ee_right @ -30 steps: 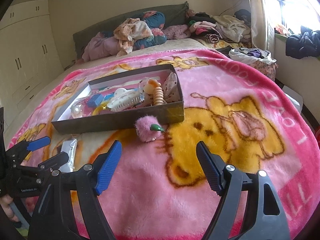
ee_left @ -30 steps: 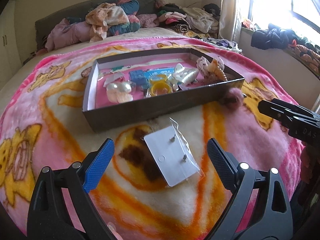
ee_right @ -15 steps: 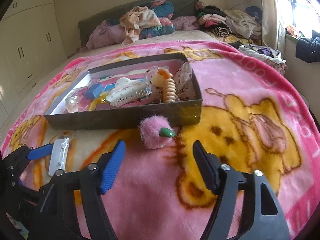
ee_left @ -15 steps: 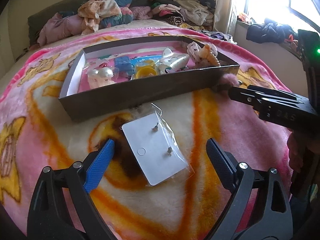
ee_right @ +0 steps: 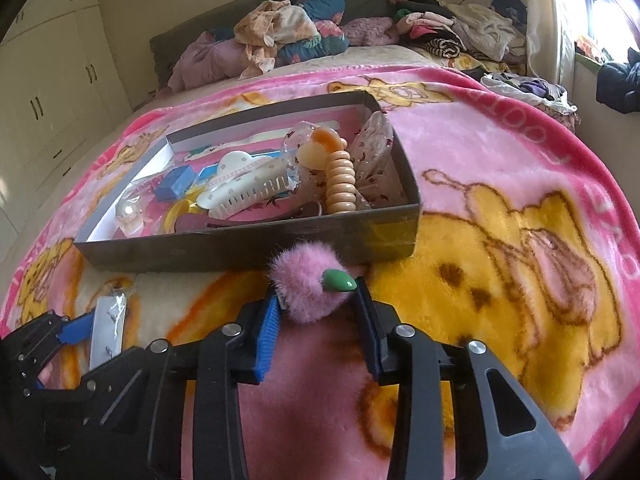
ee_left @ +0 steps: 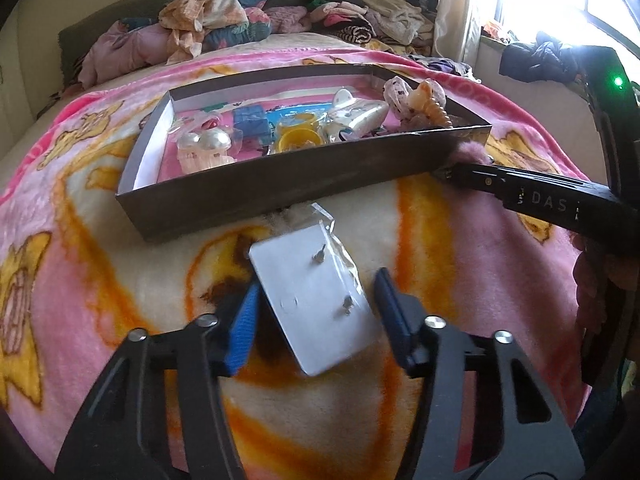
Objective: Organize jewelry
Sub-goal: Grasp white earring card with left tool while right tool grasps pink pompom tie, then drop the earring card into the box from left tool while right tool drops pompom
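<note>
An earring card (ee_left: 312,300) in a clear sleeve, with two studs, lies tilted on the blanket in front of the dark jewelry box (ee_left: 280,188). My left gripper (ee_left: 316,308) is closing on it, and both pads touch its edges. In the right wrist view a fluffy pink pompom (ee_right: 308,280) with a green tip (ee_right: 340,280) sits against the box's front wall (ee_right: 240,248). My right gripper (ee_right: 318,312) is closing around the pompom and its pads press into the fur. The box holds hair clips, a beaded piece, pearls and yellow rings.
The pink cartoon blanket (ee_right: 500,260) covers the bed, with bare room right of the box. Piled clothes (ee_right: 288,36) lie at the headboard, and more clothes (ee_left: 536,60) sit by the window. Cupboards (ee_right: 48,100) stand on the left. The right gripper (ee_left: 460,172) reaches across at the box's right corner.
Both grippers' jaws have narrowed from wide open. The left now flanks the earring card closely, and the right moved forward to the pompom and closed around it.
</note>
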Available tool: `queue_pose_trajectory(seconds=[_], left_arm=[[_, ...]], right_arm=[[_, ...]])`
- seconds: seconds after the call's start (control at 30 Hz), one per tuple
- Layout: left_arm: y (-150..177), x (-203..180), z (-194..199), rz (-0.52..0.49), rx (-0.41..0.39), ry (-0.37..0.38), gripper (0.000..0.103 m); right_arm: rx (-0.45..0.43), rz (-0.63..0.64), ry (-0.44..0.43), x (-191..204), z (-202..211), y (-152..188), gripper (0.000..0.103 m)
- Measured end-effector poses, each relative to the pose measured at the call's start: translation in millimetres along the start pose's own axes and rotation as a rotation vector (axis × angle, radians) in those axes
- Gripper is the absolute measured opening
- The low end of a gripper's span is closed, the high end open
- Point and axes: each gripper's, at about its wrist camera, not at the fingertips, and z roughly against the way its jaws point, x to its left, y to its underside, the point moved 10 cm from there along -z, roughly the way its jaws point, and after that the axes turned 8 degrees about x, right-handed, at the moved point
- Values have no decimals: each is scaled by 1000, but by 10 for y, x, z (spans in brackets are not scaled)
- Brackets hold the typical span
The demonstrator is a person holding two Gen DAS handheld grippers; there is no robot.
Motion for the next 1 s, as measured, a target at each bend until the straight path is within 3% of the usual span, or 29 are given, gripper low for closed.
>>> queue_pose_trajectory(seconds=[0.03, 0.27, 0.57, 1.0], left_arm=[[0, 4, 5, -1, 0, 2, 40], [-5, 37, 65, 10, -2, 26, 29], [-59, 70, 249, 29, -25, 70, 29], [-331, 369, 480, 78, -103, 36, 29]], right_arm=[[0, -8, -13, -8, 16, 6, 24], [-16, -7, -32, 56, 152, 57, 24], [-55, 9, -86, 261, 444, 103, 24], [-91, 57, -128, 610, 636, 11, 24]])
